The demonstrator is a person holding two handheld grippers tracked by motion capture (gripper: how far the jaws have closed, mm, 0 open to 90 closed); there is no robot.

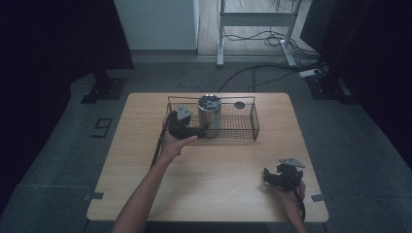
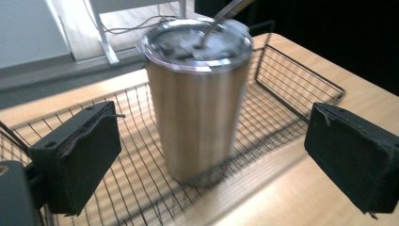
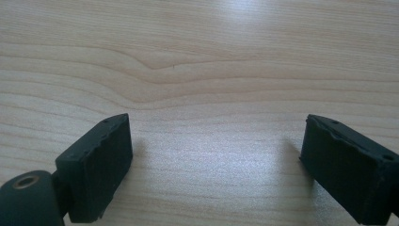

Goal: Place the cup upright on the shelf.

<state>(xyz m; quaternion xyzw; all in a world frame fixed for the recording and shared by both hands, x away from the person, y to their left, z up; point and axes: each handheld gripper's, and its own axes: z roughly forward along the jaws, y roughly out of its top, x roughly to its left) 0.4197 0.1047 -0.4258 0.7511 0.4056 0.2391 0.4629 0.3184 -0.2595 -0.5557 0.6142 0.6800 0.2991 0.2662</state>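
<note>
Your left gripper (image 2: 211, 160) is spread wide and holds nothing. The tumbler (image 2: 197, 99) stands straight ahead of it, centred between the two jaws but not touched by either. The tumbler sits upright inside the wire basket (image 1: 243, 127), near the end closest to this gripper, with its long axis vertical and a lid on top. Your right gripper (image 1: 282, 175) is also spread wide and empty, well apart from the basket over bare table (image 3: 197, 70). The left gripper is much the nearer; a grasp would likely mean advancing it level, then closing.
</note>
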